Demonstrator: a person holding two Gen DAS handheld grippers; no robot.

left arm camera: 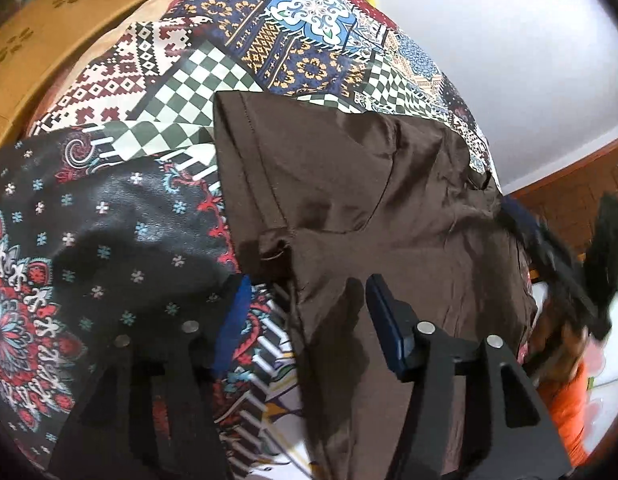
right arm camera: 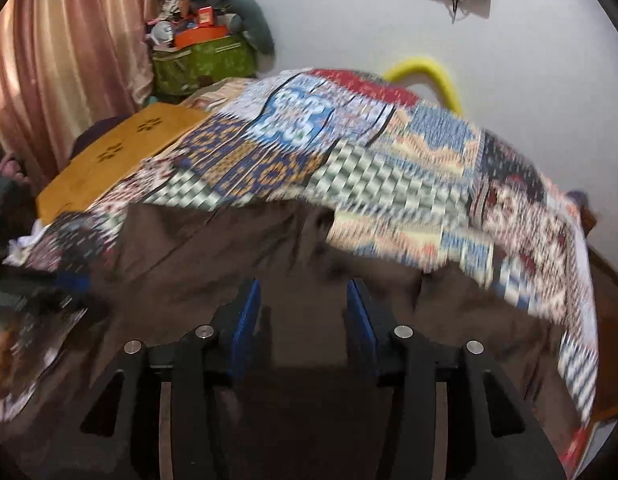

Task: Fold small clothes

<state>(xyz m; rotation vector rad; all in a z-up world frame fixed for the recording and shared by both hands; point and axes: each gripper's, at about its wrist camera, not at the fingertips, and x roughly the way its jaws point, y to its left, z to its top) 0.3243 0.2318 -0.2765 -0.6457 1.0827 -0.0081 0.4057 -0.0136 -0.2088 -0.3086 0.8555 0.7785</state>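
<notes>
A brown garment [left arm camera: 369,184] lies spread on a patchwork bedsheet [left arm camera: 213,60]. In the left wrist view my left gripper [left arm camera: 309,312] is open just above the garment's near left edge. One blue pad sits over the sheet and the other over the brown cloth, and neither presses on it. My right gripper [left arm camera: 569,272] shows as a black blur at the garment's right side. The right wrist view is blurred. There my right gripper [right arm camera: 303,312] hangs open over the brown garment [right arm camera: 213,248], with flat cloth showing in the gap. The left gripper [right arm camera: 29,300] is a dark blur at the left edge.
A yellow-brown wooden board [right arm camera: 121,152] borders the bed at the far left. Behind it stand a green bag of clutter [right arm camera: 205,60] and a pink curtain [right arm camera: 49,60]. A yellow tube [right arm camera: 429,76] leans on the white wall. An orange sleeve [left arm camera: 565,400] is at the right.
</notes>
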